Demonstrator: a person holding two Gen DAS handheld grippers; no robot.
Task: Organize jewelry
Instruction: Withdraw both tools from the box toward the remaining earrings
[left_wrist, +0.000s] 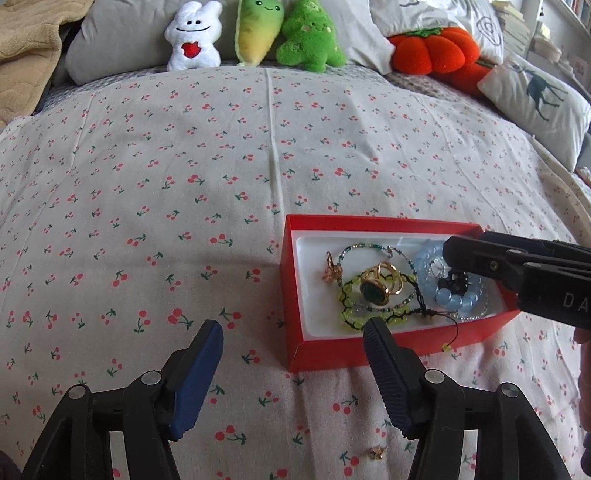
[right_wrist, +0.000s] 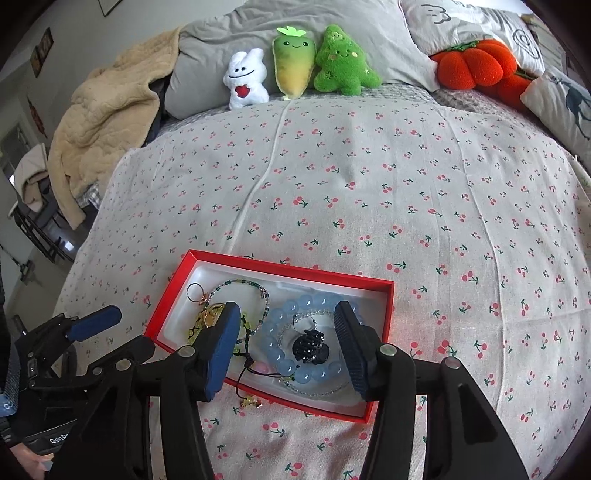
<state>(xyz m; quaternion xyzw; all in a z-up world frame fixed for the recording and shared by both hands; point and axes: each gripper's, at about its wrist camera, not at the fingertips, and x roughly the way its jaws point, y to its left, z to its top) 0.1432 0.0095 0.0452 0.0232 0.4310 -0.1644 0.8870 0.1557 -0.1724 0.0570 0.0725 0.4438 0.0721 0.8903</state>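
Note:
A red box (left_wrist: 295, 295) with a white liner lies on the cherry-print bedspread and holds a gold ring with a green stone (left_wrist: 373, 291), a yellow-green beaded bracelet (left_wrist: 349, 317), a pale blue bead bracelet (right_wrist: 275, 350) and a black beaded piece (right_wrist: 308, 345). My right gripper (right_wrist: 286, 341) is open and empty, hovering over the box (right_wrist: 384, 295) around the black piece. It shows in the left wrist view (left_wrist: 480, 254). My left gripper (left_wrist: 293, 343) is open and empty at the box's near left corner. A small gold earring (left_wrist: 376, 452) lies on the bedspread near it.
Plush toys line the head of the bed: a white bunny (left_wrist: 192, 37), a yellow-green carrot (left_wrist: 256, 27), a green tree (left_wrist: 312, 35) and an orange pumpkin (left_wrist: 432, 50). Pillows (left_wrist: 535, 99) sit at the right. A beige blanket (right_wrist: 103, 122) is heaped at the left.

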